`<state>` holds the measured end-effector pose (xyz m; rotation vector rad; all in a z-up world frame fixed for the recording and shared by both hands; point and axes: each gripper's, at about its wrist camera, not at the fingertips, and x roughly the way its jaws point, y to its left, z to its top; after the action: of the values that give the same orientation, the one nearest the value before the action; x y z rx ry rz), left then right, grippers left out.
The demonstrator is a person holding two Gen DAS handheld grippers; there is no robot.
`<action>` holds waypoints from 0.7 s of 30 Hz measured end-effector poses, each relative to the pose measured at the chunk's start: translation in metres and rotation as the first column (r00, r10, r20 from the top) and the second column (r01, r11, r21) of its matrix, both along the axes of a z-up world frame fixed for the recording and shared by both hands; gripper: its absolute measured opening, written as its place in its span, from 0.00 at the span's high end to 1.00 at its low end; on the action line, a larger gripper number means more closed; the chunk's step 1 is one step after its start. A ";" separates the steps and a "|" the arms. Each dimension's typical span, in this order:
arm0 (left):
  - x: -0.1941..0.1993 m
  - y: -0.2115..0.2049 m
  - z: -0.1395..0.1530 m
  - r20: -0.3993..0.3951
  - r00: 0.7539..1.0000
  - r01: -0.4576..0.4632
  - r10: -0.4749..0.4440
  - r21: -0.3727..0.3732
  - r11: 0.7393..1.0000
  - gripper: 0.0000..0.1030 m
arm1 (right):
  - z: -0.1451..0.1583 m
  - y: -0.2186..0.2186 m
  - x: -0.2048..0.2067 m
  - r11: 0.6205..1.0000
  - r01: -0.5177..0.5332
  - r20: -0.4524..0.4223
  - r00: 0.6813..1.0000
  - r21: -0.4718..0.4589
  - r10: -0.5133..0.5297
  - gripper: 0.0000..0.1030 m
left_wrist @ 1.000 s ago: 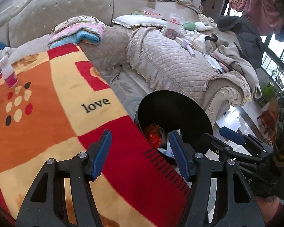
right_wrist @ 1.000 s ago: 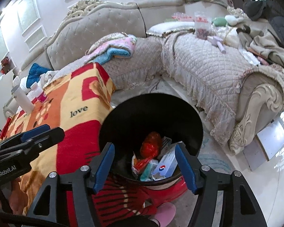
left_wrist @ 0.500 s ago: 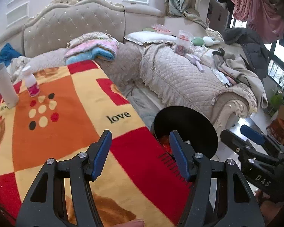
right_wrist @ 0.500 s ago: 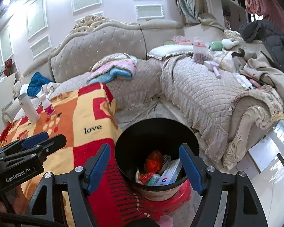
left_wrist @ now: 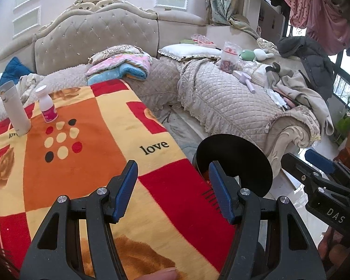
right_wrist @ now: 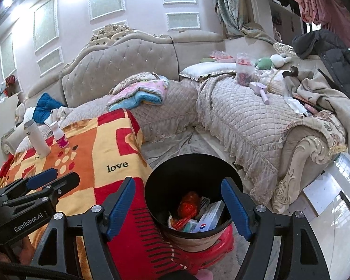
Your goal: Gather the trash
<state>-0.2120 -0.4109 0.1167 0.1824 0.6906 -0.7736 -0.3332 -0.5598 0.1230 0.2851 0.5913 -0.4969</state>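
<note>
A black trash bin [right_wrist: 193,172] stands on a red stool beside the blanket-covered table and holds a red wrapper [right_wrist: 188,204], small boxes and other packets. The bin's rim also shows in the left wrist view [left_wrist: 235,154]. My left gripper [left_wrist: 172,191] is open and empty above the red and orange blanket [left_wrist: 86,154]. My right gripper [right_wrist: 178,206] is open and empty, raised above and in front of the bin. A white bottle with a pink label [left_wrist: 47,107] and a tall grey flask [left_wrist: 15,109] stand at the blanket's far left.
A beige quilted corner sofa [right_wrist: 256,121] wraps the back and right, strewn with folded blankets [right_wrist: 142,93], a pillow, a snack bag [right_wrist: 243,72], plush toys and clothes. Bare tiled floor [right_wrist: 326,198] lies to the right of the bin.
Both grippers have pulled up and back from the bin, which now looks smaller and lower. The bottles at the blanket's far left have come into view. Both stay open.
</note>
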 end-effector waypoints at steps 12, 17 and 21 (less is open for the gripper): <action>0.000 0.001 0.001 -0.001 1.000 0.003 -0.003 -0.001 1.000 0.40 | 0.001 0.002 0.005 1.000 -0.010 -0.009 1.000 -0.001 0.010 0.26; 0.000 0.002 0.001 -0.004 1.000 0.005 -0.005 -0.001 1.000 0.40 | -0.001 0.001 0.007 1.000 -0.013 -0.017 1.000 0.002 0.014 0.26; 0.000 0.003 0.000 -0.001 1.000 0.004 -0.004 0.003 1.000 0.40 | -0.001 0.001 0.007 1.000 -0.015 -0.022 1.000 0.005 0.015 0.25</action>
<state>-0.2115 -0.4080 0.1165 0.1861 0.6925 -0.7771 -0.3257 -0.5585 0.1216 0.2801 0.6158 -0.4847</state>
